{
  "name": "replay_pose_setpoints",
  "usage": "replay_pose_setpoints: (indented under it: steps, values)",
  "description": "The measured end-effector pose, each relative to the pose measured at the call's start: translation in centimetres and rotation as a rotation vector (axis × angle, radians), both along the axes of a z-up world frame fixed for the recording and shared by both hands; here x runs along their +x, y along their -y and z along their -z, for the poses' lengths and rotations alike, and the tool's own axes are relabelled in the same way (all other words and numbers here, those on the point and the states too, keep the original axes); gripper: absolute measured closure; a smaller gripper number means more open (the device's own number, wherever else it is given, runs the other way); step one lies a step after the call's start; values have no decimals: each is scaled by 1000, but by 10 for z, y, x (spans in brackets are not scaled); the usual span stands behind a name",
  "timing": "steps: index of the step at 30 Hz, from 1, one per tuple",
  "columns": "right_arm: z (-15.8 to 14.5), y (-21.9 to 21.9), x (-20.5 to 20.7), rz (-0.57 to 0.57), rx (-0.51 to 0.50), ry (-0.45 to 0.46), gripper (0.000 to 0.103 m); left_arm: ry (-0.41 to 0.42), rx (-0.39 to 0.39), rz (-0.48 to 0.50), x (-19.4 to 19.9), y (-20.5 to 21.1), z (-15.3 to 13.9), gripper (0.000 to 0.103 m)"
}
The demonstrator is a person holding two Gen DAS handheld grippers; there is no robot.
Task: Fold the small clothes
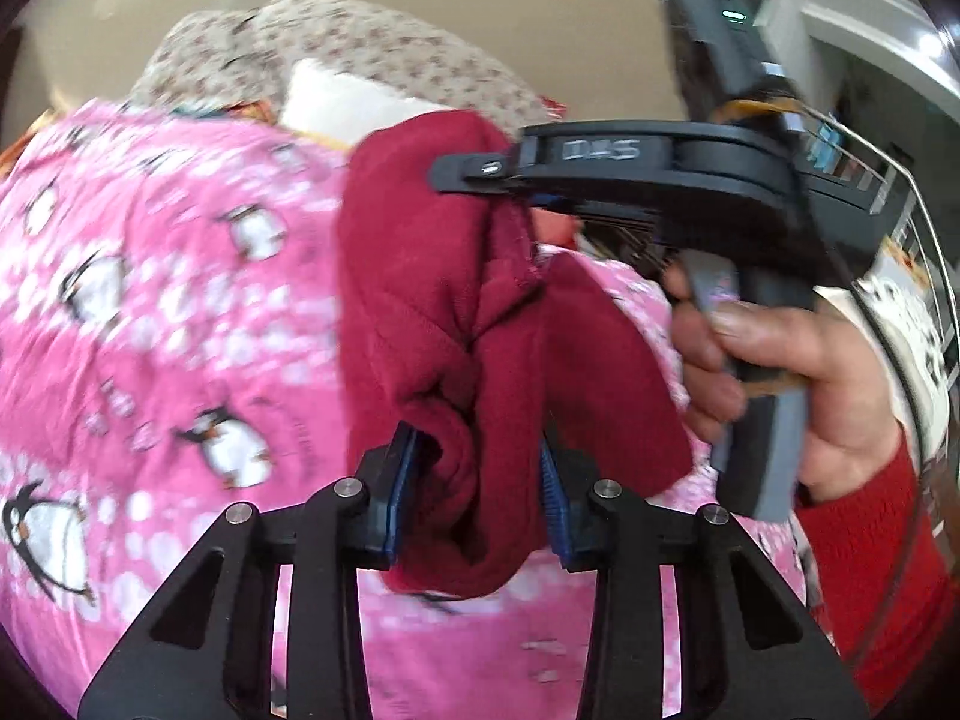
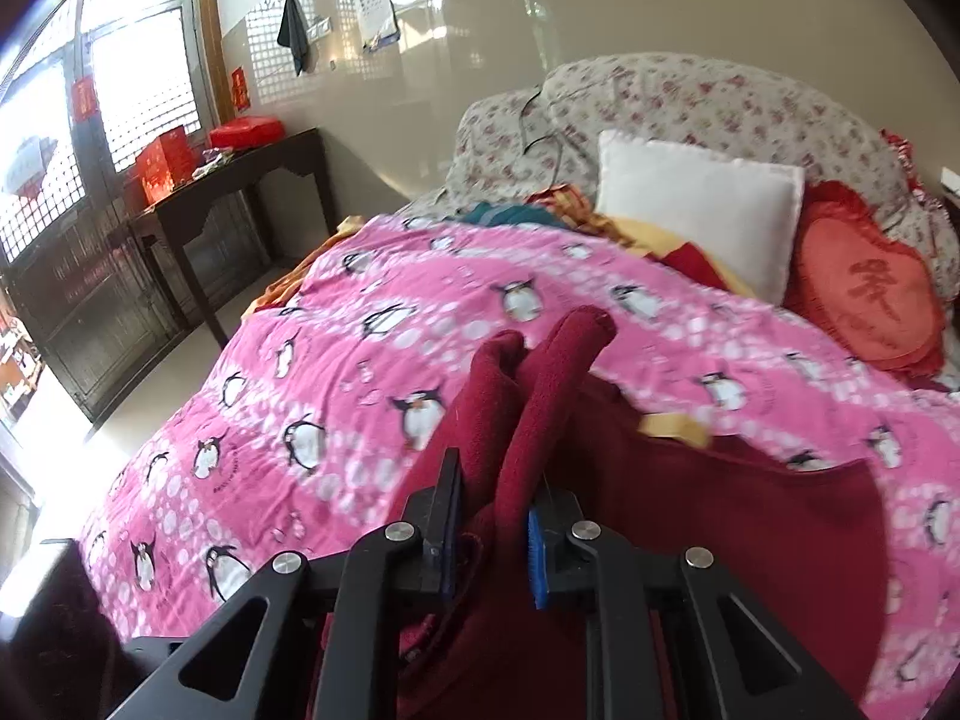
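Garment: dark red fleece piece (image 1: 420,324) is hanging bunched over the bed, lifted off the pink penguin quilt (image 1: 150,300).
Left hand-held gripper (image 1: 477,480): clamping a thick fold of the fleece between its blue pads.
Right hand-held gripper (image 2: 489,534): pinching another edge of the same fleece; in the left view its tip is biting the top.
Why: two grip points are probably for spreading it before a fold.
Right hand (image 1: 774,384): squeezing the handle.
Around: white pillow (image 2: 702,210), red heart cushion (image 2: 864,294), yellow cloth (image 2: 672,423) lying near.
In the way: the rest of the red fabric is trailing on the quilt.
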State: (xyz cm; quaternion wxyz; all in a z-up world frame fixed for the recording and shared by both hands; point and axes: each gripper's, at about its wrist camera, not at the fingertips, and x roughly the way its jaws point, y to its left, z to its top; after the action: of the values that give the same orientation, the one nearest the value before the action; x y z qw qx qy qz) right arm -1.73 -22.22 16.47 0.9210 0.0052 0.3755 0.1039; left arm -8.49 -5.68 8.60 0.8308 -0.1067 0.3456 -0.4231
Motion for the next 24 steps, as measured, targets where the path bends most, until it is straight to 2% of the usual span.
replay_pose_setpoints:
  steps: [5,10,18,22,23,24]
  values:
    - [-16,51,-22,59,8,35,87,34,20,100,-12,40,-23,68]
    - [-15,103,-40,132,18,36,88,50,40,183,-19,97,-27,68]
    - [8,164,-57,246,-9,18,89,24,84,264,-26,160,-13,68]
    - [36,182,-45,293,-32,-48,88,2,123,273,-33,165,-6,68]
    - [43,188,-43,307,-7,-57,88,9,143,266,-36,163,-7,68]
    - [47,196,-44,325,34,-48,82,23,167,252,-38,158,-9,68]
